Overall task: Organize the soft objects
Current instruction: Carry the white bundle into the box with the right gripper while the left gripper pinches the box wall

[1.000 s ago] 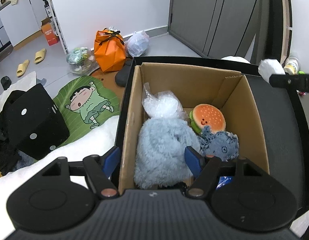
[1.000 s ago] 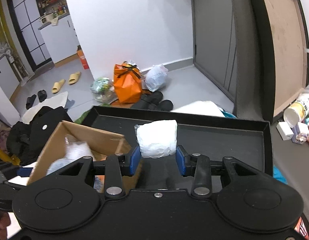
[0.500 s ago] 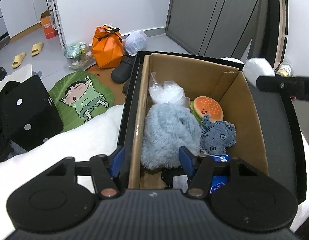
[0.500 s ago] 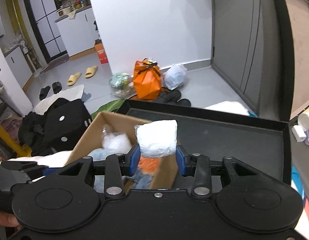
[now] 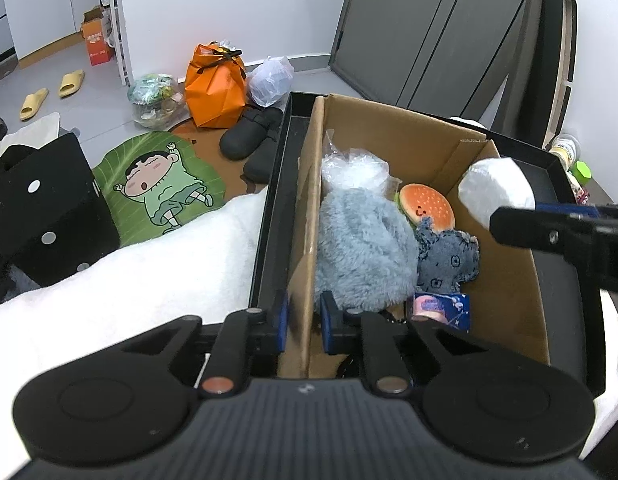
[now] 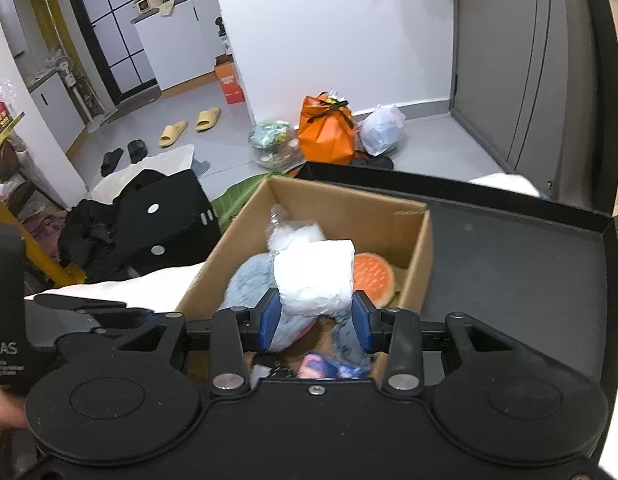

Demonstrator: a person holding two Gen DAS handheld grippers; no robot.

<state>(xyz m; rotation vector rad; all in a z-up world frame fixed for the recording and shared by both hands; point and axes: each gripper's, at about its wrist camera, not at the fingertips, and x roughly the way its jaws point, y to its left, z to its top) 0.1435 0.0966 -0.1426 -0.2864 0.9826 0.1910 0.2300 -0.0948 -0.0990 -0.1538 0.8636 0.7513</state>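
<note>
- Two tools in view: left tool [image 5: 303, 326] pinching the near left wall of an open brown cardboard box [image 5: 505, 312], jaws just closed down narrow on the cardboard, one blue pad outside the wall, one inside.
- Right tool [image 6: 313, 322] clamped on a white, crinkled soft bundle [image 6: 313, 276], pads pressing its lower sides, poised over the box's open top.
- Same bundle visible from the left wrist view at the box's right rim, at the tip of the right tool's black finger.
- Inside the box: fluffy pale-blue plush [image 5: 363, 248] against the left wall, clear plastic bag of white stuffing [image 5: 355, 170] behind it, orange burger-shaped plush with a smiling face [image 5: 427, 204] toward the back, small grey-blue stitched plush [image 5: 449, 262] just beside it, blue and pink packet [image 5: 441, 308] at the near end.
- Box standing in a shallow black tray [image 5: 271, 216], beside white fleece bedding [image 5: 149, 276].
- On the floor beyond: green cartoon-print mat [image 5: 157, 184], orange paper bag [image 5: 215, 88], dark clogs [image 5: 249, 140], yellow slippers [image 5: 53, 90].
</note>
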